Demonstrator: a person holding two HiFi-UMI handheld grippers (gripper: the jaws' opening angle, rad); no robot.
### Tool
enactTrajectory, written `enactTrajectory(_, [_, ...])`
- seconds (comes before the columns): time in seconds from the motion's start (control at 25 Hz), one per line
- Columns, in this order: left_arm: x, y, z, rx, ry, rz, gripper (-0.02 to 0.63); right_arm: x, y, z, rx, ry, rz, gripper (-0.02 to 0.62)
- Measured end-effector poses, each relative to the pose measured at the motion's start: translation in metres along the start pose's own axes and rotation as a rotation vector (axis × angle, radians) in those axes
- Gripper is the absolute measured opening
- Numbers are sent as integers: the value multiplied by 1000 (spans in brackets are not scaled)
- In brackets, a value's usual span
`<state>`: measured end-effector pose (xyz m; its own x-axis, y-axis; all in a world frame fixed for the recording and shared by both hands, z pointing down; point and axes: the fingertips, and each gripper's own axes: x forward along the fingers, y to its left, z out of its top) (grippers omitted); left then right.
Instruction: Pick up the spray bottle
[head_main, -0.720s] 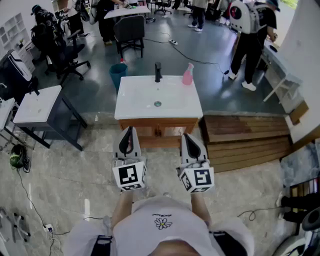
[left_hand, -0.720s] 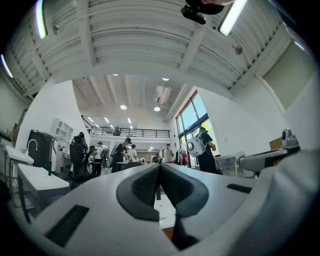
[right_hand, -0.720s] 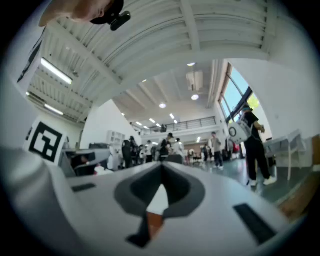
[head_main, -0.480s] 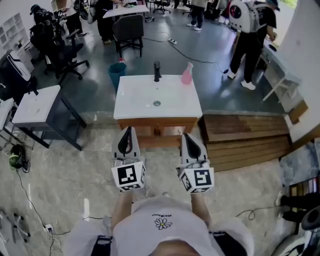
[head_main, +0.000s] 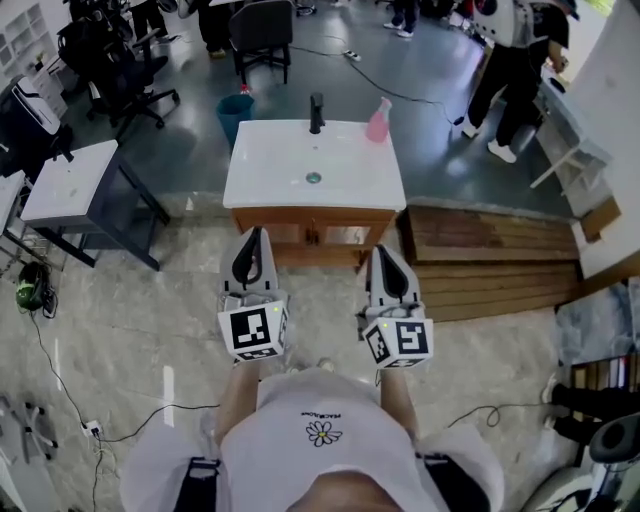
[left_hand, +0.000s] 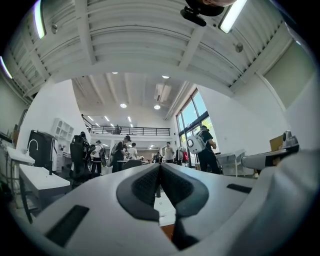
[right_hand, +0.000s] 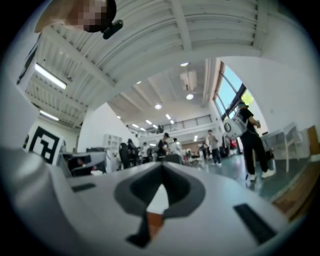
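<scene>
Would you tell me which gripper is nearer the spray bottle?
Right. The right gripper is in line with the spray bottle, short of the sink; the left gripper is further left.

Daylight from tall windows (left_hand: 192, 117) and ceiling strip lights (left_hand: 234, 15) fills the hall brightly and evenly, leaving only soft shadows. The grey floor (head_main: 420, 90) carries a dull sheen; the white sink top (head_main: 280, 170) glares pale. Both gripper views bend hard into black fisheye corners. The left gripper (left_hand: 160, 170) and right gripper (right_hand: 161, 169) loom soft against each lens, the right gripper view blurrier throughout.
</scene>
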<state>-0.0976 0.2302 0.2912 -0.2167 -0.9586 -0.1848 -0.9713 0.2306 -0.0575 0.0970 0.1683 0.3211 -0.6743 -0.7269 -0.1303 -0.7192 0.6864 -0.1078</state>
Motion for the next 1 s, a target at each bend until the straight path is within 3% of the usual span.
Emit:
enactTrajectory(0.16, [-1, -12, 0, 8, 11, -3, 20, -3, -11, -7, 27, 34, -2, 29])
enactTrajectory(0.44, [8, -29, 10, 25, -26, 10, 20, -2, -37, -10, 57, 7, -3, 29])
enactTrajectory(1.0, [14, -56, 17, 47, -52, 36, 20, -1, -48, -3, 6, 25, 88, 29])
